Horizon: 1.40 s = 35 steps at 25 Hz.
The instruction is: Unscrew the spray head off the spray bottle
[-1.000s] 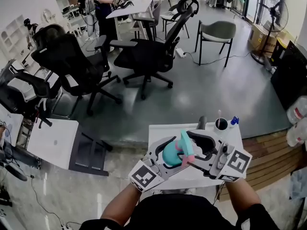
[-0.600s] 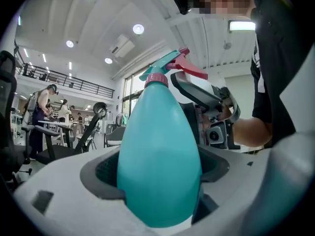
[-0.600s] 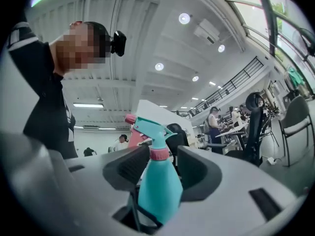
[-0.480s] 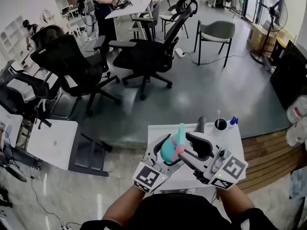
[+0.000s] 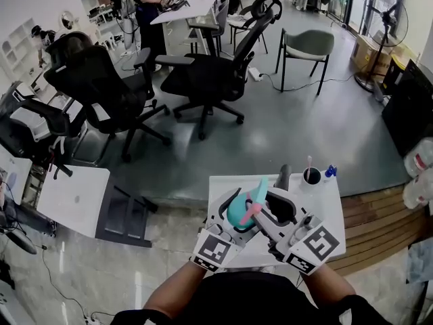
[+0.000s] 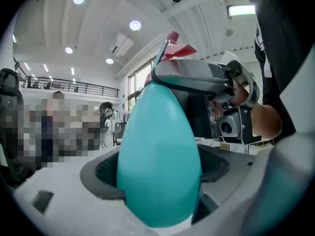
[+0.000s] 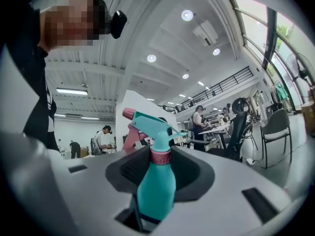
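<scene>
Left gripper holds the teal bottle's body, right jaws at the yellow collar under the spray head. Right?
The collar is pink, not yellow; the right gripper view shows it. The right gripper is closing its jaws around it; the rest stands.

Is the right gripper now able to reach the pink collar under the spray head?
Probably yes: the pink collar sits between the closing jaws of the right gripper, nothing blocks it, and the left gripper steadies the bottle.

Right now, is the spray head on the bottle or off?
On. In the right gripper view the teal spray head sits on its pink collar atop the bottle, with no gap showing.
</scene>
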Available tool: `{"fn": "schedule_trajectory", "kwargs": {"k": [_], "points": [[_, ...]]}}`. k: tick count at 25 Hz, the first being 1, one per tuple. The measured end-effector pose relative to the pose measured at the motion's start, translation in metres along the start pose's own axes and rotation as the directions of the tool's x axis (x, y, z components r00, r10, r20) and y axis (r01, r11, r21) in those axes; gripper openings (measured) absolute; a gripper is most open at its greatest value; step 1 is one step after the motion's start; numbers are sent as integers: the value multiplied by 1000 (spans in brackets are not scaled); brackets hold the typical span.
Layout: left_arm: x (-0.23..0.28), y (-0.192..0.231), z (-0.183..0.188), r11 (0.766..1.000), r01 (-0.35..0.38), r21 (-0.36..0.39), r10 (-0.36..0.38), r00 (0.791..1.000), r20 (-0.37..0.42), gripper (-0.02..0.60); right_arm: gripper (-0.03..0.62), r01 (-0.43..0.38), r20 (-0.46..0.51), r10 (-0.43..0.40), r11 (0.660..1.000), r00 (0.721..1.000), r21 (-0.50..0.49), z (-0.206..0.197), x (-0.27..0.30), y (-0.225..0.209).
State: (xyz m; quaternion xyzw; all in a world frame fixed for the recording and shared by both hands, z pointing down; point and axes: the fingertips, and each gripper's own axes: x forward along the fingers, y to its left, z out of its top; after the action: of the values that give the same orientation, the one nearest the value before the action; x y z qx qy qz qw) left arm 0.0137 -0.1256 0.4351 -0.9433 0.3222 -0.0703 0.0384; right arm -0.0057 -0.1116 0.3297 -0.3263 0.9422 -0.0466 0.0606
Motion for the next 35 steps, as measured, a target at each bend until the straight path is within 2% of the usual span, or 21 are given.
{"fn": "schedule_trajectory", "kwargs": {"k": [4,7,9,12,15,17,18,20,22,25,27,29,31,35], "points": [[-3,-3,7,999,49,-3,-49,998,30,428,137,-86,-11,86,996,996,-18,5,0,6],[-7,-11,13,995,100,25,-101,993,59,428,135,-222,-37,220,974,975,-56,8,-5,17],[-11,-23,15,985,167,50,-170,982,77,428,135,-349,-63,344,933,937,-89,9,-13,26],[-18,-43,24,961,268,63,-274,955,117,428,135,-508,-114,499,858,859,-77,7,-28,44],[-24,-60,31,936,344,74,-351,925,147,428,135,-614,-156,601,787,784,-60,3,-42,57],[-26,-64,32,930,365,35,-366,916,163,428,137,-640,-147,628,766,764,-57,4,-44,58],[-26,-62,32,932,362,3,-358,919,167,428,138,-633,-129,623,771,771,-61,5,-42,57],[-25,-53,30,941,337,-39,-327,932,158,428,144,-583,-85,577,809,813,-80,5,-33,51],[-22,-43,27,951,304,-48,-295,945,138,428,237,-511,-52,508,855,860,-91,4,-23,42],[-18,-29,21,970,234,-66,-227,968,105,428,238,-414,15,416,906,909,-90,6,-17,31],[-16,-19,15,980,174,-97,-167,983,82,428,231,-347,35,348,937,937,-50,6,-16,25],[-14,-8,6,987,122,-100,-118,992,49,428,208,-281,29,281,960,959,-13,4,-13,19],[-12,-2,-5,994,91,-65,-90,996,18,428,195,-221,11,221,975,975,3,0,-9,14],[-8,2,-14,998,49,-42,-50,999,-19,428,193,-125,-17,125,992,992,28,-9,0,8]]}}
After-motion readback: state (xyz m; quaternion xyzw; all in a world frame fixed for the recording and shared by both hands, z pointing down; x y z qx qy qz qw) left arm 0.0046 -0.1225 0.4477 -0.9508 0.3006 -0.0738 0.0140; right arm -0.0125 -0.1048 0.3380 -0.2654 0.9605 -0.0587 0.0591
